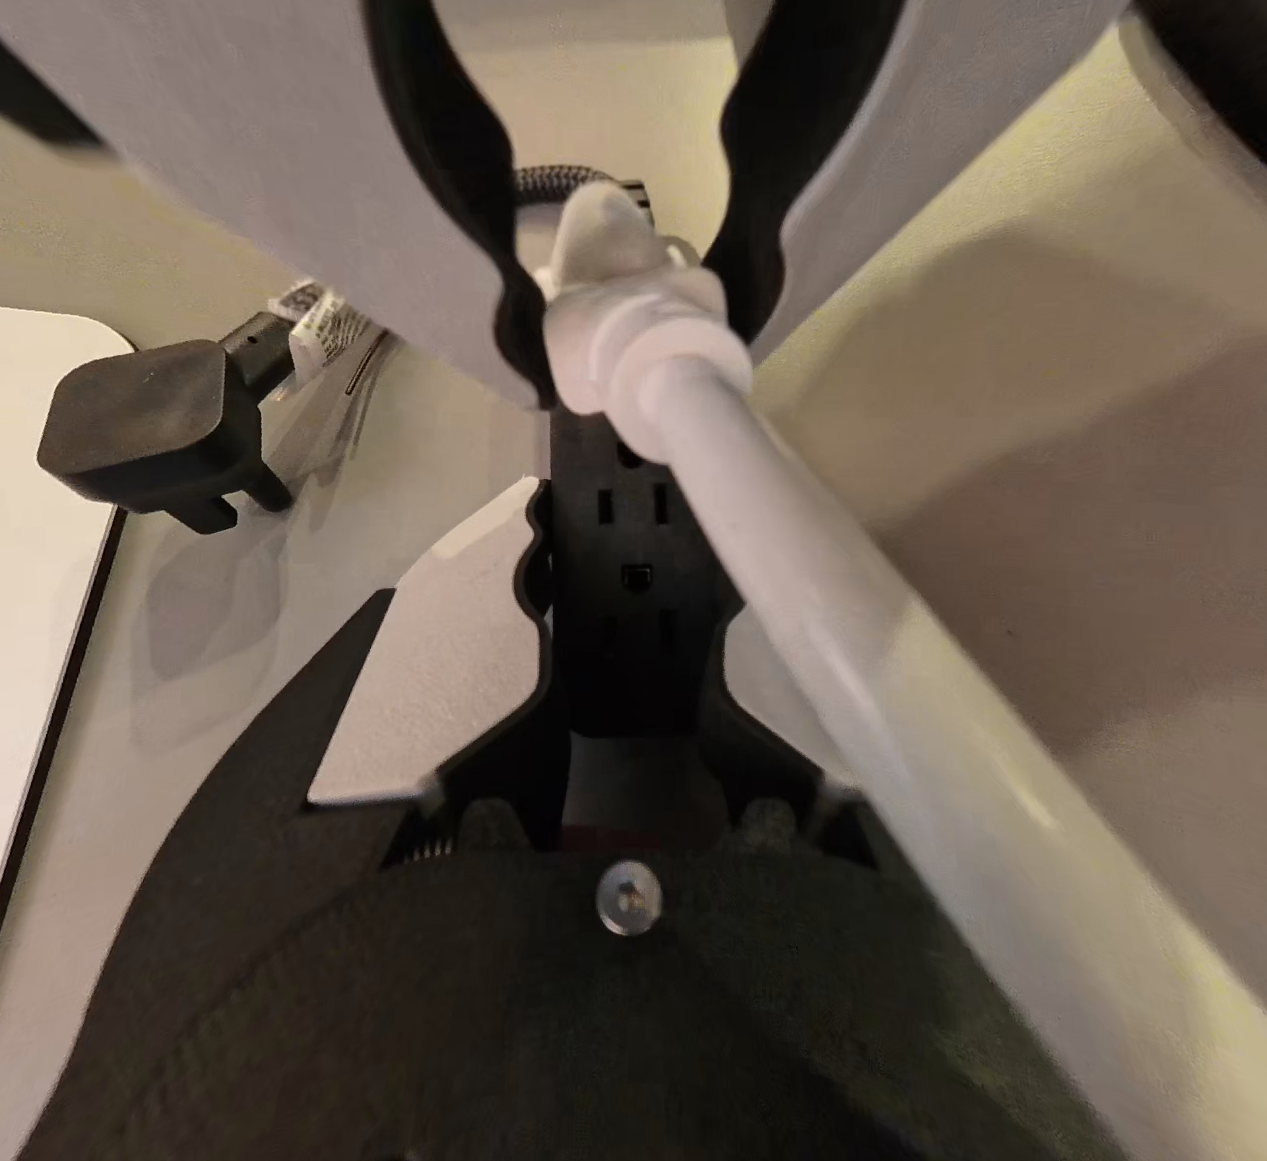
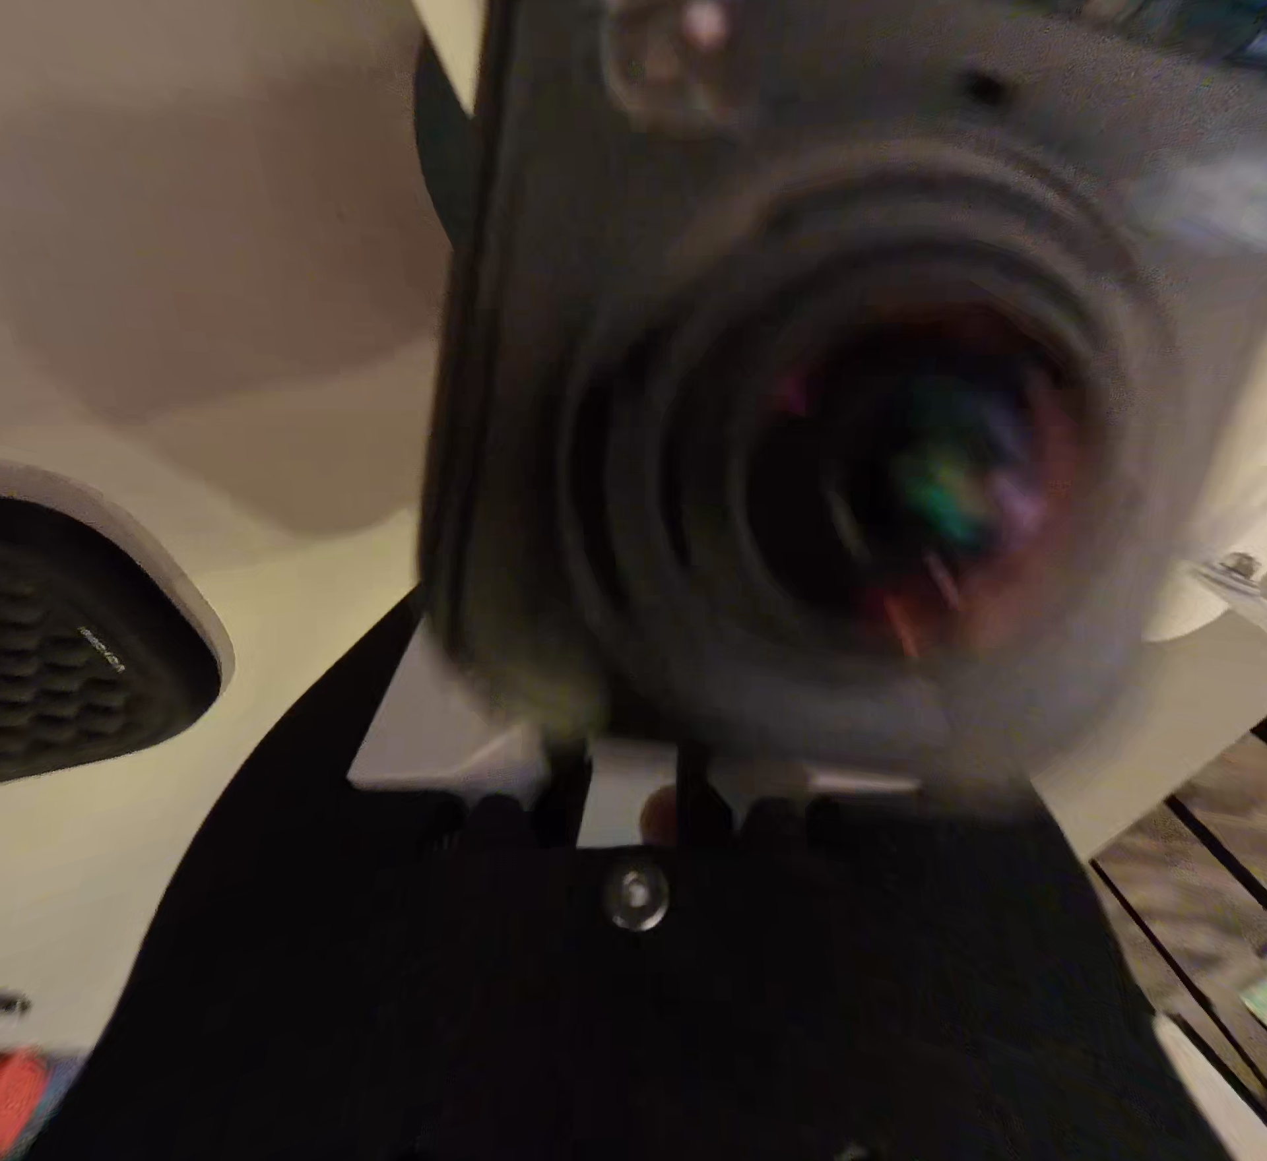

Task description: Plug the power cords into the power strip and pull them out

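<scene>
The left gripper [image 1: 634, 545] clamps the black power strip [image 1: 631, 621] between its two dark fingers, one pressed against each long side. The strip runs straight ahead from the gripper along the pale surface [image 1: 925, 223], socket face up. At the strip's far end the right gripper [image 1: 631, 340] reaches in from above, its black pads [image 1: 480, 189] pinching a white plug [image 1: 617, 264] that sits over the farthest socket; whether the prongs are fully seated cannot be told. The plug's white cord [image 1: 788, 580] slants back across the strip toward the lower right. A black plug [image 1: 151, 429] with a paper tag lies on its side on the surface, left of the strip and well apart from both grippers. In the right wrist view, a blurred camera lens [image 2: 891, 477] fills the frame and hides the plug.
</scene>
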{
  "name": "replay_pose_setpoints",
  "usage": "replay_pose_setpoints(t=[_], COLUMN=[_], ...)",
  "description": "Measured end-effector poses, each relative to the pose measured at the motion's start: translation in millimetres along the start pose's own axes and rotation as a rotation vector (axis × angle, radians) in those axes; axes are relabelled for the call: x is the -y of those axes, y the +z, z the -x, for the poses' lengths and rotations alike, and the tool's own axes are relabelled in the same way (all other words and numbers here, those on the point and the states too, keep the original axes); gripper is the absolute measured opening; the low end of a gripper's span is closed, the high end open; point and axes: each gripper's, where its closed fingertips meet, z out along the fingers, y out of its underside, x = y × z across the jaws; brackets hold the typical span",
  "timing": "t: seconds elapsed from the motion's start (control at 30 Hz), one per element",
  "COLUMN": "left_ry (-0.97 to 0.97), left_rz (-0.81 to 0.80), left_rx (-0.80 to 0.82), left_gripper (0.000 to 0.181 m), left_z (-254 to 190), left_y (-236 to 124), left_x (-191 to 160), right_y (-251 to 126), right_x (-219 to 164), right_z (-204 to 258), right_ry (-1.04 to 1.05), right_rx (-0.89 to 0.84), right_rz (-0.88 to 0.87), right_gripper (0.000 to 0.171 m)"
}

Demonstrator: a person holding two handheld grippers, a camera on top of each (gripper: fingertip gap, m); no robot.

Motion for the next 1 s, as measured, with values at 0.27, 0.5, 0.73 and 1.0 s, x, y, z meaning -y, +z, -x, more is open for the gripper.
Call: replay_pose_setpoints(t=[0.27, 0.5, 0.73, 1.0], left_ry=[-0.009, -0.009, 0.029, 0.105], left_rz=[-0.001, -0.002, -0.181, -0.486], left_rx=[-0.017, -0.034, -0.023, -0.058], left_gripper=[0.045, 0.044, 0.069, 0.053], left_z=[-0.6, -1.6, 1.6, -19.7], left_y=[-0.3, -1.7, -37.6, -81.2], left_x=[-0.2, -0.9, 28.3, 84.1], right_y=[-45.9, -16.0, -15.3, -20.5], right_x=[21.4, 2.8, -3.6, 13.8], right_z=[4.1, 17.8, 17.9, 28.8], right_ry=[0.217, 0.233, 0.231, 0.224], right_rx=[-0.009, -0.061, -0.091, -0.008], right_rz=[-0.568, -0.478, -0.464, -0.554], right_gripper=[0.023, 0.023, 0.023, 0.023])
